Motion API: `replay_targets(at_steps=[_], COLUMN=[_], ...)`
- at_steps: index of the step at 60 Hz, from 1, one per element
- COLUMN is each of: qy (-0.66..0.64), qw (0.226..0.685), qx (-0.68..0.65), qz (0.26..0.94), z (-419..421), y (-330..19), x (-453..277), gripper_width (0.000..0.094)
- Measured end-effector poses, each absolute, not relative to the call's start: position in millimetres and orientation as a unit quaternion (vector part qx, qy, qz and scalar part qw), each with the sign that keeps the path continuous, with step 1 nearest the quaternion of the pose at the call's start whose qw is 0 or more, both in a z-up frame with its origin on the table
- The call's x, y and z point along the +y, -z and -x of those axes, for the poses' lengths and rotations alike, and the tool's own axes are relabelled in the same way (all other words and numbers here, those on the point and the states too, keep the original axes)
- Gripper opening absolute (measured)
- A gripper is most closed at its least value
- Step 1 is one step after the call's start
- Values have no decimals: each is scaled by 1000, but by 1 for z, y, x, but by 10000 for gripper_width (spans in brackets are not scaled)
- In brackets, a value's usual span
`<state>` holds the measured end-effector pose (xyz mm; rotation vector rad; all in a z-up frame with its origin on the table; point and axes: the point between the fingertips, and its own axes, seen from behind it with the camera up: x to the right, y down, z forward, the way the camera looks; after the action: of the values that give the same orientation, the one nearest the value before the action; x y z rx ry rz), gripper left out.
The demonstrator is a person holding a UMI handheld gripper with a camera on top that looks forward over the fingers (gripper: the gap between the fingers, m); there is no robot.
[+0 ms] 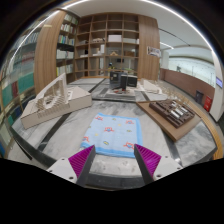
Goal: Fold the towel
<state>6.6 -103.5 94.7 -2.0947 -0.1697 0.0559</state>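
Note:
A light blue towel [111, 133] with small coloured prints lies flat on the grey marbled table [60, 135], just ahead of my fingers. My gripper [113, 160] hovers above the table's near edge, its two purple pads spread wide with nothing between them but the towel's near edge and bare table. The left fingertip [84, 157] and right fingertip [146, 156] stand apart at either side of the towel's near corners.
A white rack-like object [52, 98] stands on the table at the left. A wooden tray [172, 112] with dark items sits at the right. A desk with a chair [123, 82] and tall bookshelves [108, 42] stand beyond.

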Motion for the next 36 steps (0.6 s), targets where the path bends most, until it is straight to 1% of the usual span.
replay_targets(at_steps=[3,6,7,12,15,17,20,23,27,30,31,32,33,36], qy=[-21,-24,-28,-51,-55,-54,-51,-47,-46,-46,-54,-57,-54,-47], qw=[486,488,488,469,455,448,431,421,408,392,398,403,400,399], qx=[-80,-91,-95,-103,-108,-117,-131,-139,-145,-143,-139,-133,-128,-118], qz=[870,867,867,876,882,885,891,895,900,908,905,904,906,908], z=[13,35,39,85,103,113,124,133,139,141,142,142,139,132], y=[-87,-84,-85,-63,-48,-38,-21,-9,5,18,16,15,17,17], x=[-80,-56,-59,-11,12,23,36,44,53,53,55,58,58,62], gripper_width=[797,781,779,770,743,708,630,542,449,338,318,329,228,103])
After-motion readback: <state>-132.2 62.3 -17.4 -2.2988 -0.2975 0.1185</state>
